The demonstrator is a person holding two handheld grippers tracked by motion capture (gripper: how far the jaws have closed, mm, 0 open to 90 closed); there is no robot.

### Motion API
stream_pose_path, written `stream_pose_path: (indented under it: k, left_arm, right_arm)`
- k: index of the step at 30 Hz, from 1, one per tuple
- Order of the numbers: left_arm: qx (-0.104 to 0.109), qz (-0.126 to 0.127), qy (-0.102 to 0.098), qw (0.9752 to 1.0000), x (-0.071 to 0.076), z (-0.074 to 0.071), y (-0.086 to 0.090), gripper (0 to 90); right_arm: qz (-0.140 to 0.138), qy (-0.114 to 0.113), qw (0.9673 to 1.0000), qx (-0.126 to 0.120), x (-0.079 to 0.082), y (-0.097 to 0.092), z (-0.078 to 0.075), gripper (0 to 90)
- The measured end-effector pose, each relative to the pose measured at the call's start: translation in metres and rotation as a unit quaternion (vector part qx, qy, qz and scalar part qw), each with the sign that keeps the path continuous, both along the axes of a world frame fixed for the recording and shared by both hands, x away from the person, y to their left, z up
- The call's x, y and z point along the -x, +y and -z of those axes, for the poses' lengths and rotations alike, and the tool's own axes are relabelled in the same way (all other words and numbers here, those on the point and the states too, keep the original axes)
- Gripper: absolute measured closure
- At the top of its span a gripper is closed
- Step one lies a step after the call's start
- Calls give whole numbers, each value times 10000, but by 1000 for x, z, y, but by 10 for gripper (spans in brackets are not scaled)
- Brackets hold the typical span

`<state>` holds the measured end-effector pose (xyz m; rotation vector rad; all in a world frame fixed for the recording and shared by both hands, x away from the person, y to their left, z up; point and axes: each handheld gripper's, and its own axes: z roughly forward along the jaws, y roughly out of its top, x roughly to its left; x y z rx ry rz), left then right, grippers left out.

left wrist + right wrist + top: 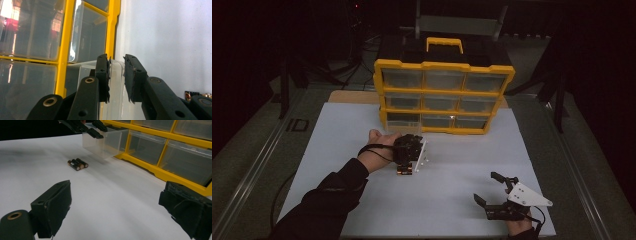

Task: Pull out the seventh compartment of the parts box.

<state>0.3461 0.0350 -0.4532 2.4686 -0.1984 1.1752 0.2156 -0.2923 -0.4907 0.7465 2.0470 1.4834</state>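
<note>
Nearest us the right gripper (pixel 493 191) waits with its jaws spread wide on nothing, low over the white table (pixel 462 165); the batteries (pixel 77 164) lie ahead of it, side by side, long axes running away from its jaws. Farther on, the left gripper (pixel 117 77) pinches the front wall of the clear drawer (pixel 106 141), pulled out of the yellow organizer (pixel 444 95); that drawer sits just beyond the batteries, so I judge the right hand is free to carry them in.

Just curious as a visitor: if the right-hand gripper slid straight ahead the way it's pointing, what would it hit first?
Probably the three batteries lying on the white table; the path up to them looks free. Depth is hard to judge, so the right gripper might pass beside them toward the clear drawer.
</note>
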Motion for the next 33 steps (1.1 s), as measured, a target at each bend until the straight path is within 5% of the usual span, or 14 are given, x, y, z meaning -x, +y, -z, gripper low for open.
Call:
stream_pose_path:
  k: [11,33]
  left_arm:
    - [299,63,196,9993,-3,4,2,725]
    - [521,277,691,9959,-15,-2,17,716]
  right_arm:
    - [-8,18,10000,28,0,1,0,85]
    - [-6,34,10000,33,0,1,1,85]
